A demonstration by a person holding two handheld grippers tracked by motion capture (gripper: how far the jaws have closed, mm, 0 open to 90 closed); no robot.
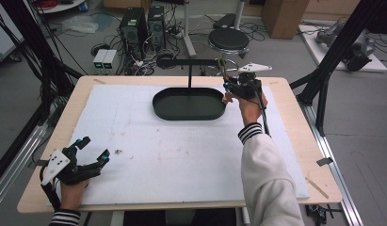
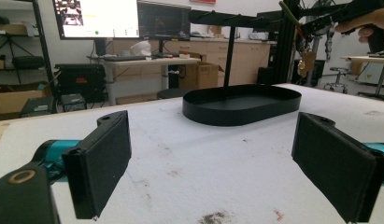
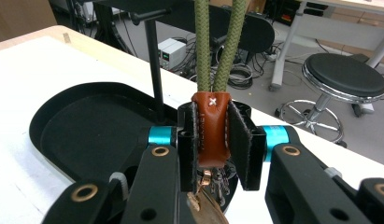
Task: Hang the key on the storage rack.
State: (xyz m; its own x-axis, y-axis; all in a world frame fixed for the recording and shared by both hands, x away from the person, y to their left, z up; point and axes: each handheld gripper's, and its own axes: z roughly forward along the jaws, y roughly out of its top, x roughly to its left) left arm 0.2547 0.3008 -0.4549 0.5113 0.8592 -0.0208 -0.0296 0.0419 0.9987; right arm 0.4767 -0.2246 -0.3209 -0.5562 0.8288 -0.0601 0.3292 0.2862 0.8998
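The right claw (image 3: 213, 140) is clamped on the brown leather tab (image 3: 211, 130) of a keychain, whose green cord loop (image 3: 217, 46) runs up from the tab. It is held just above the right end of the black oval tray (image 1: 189, 104), beside the tray's stand (image 1: 189, 70); small metal pieces, probably keys, hang below the tab. The left claw (image 1: 94, 148) rests gaping and empty on the white worktop (image 1: 181, 155), well apart from the tray, toward the near left corner.
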